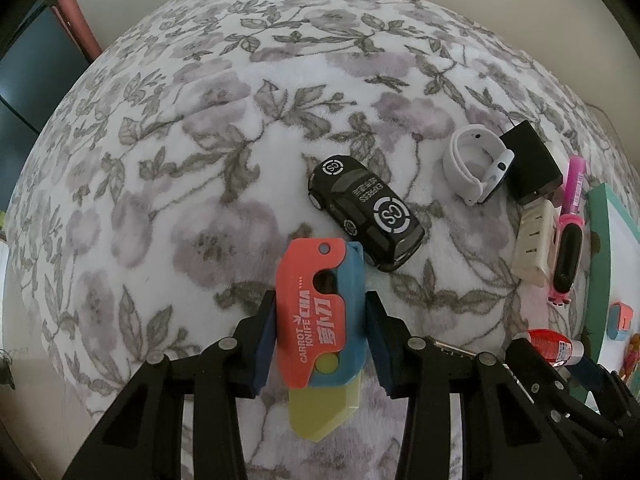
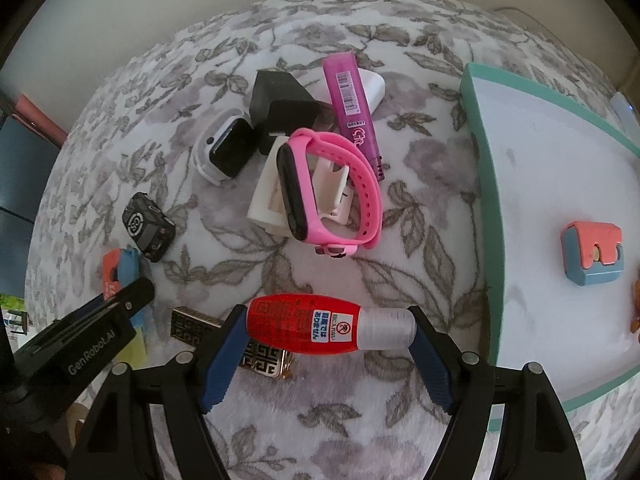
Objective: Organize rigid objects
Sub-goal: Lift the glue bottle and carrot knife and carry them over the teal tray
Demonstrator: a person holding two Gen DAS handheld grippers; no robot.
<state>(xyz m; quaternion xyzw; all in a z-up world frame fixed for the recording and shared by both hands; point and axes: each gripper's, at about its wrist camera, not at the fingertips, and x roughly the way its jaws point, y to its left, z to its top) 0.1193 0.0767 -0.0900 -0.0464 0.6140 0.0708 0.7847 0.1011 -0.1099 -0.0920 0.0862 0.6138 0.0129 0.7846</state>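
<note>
- Left gripper (image 1: 320, 338) clamped on the toy knife (image 1: 320, 320), both over the floral cloth (image 1: 180, 160), toy car (image 1: 366, 216) just beyond.
- Right gripper (image 2: 330, 334) pinches the red bottle (image 2: 304, 324) end to end above the cloth, left of the tray (image 2: 478, 128).
- Pink watch (image 2: 332, 188) lies on the white block (image 2: 268, 200).

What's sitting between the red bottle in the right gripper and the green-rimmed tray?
Nothing visible. The red bottle is held end to end in the right gripper, and only bare floral cloth lies between it and the tray edge.
</note>
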